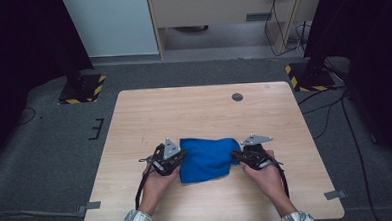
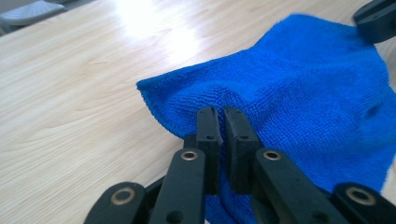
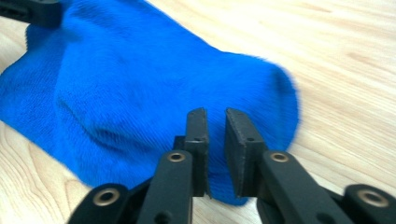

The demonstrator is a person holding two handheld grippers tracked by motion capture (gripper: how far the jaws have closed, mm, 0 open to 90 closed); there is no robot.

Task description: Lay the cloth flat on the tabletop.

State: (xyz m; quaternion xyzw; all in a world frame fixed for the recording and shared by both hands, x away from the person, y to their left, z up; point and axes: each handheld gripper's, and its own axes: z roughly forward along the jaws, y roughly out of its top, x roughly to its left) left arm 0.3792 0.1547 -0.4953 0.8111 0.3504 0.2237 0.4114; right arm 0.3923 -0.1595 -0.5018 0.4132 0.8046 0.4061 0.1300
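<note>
1. Blue cloth (image 1: 206, 159): one, lying bunched on the near middle of one wooden table (image 1: 204, 110), between two grippers.
2. Left gripper (image 2: 221, 122) comes in level from the cloth's left edge, jaws clenched on a fold of it.
3. Right gripper (image 3: 215, 122) meets the right edge, jaws slightly parted, fabric between them.

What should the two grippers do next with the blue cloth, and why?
Probably close the right hand-held gripper on its edge again. Its jaws stand slightly apart around the blue cloth, while the left hand-held gripper is shut on the opposite edge. With both pinching, the cloth could be lifted off the table.
</note>
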